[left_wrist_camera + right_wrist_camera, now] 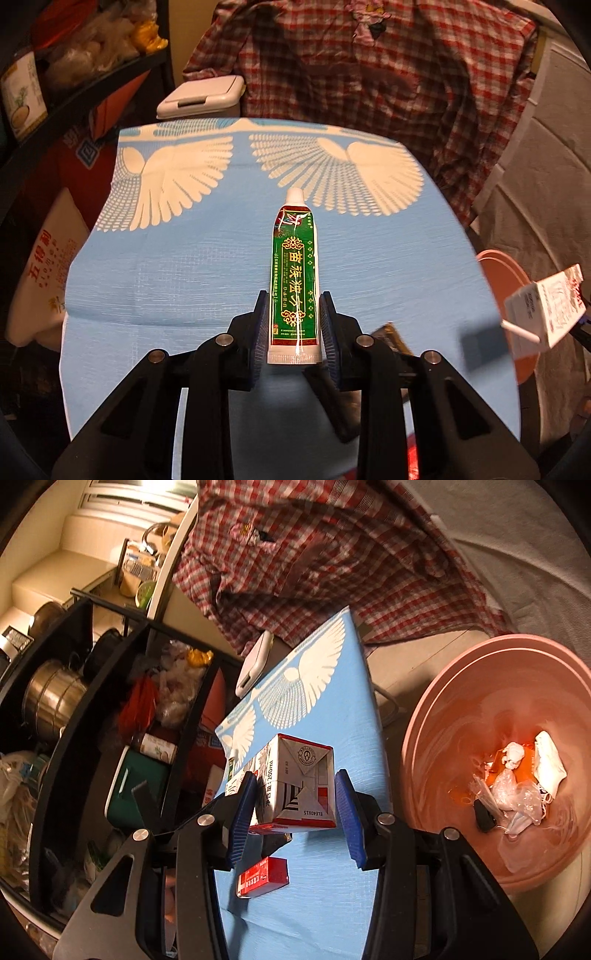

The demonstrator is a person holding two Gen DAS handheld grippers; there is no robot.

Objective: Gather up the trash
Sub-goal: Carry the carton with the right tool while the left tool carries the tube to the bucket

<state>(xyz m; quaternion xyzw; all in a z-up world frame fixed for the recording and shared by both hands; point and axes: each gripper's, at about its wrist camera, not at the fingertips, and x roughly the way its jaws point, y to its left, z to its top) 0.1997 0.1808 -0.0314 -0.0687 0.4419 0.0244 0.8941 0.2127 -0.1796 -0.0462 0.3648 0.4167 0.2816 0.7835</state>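
Left claw (293, 325) holds one green tube (294, 280). Right claw (295, 805) looks wide around one milk carton (295, 779); grip unclear. One pink bin (443, 720), one red box (263, 878).

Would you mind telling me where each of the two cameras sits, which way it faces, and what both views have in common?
Left wrist: sits on the left gripper, looking forward over the blue tablecloth toward the plaid shirt; its black arms and blue pads flank a green tube.
Right wrist: sits on the right gripper, tilted, looking past a milk carton between its fingers, with the pink bin to the right; only gripper arms show.
Shared: tablecloth, shirt, carton, bin and white lidded bin.
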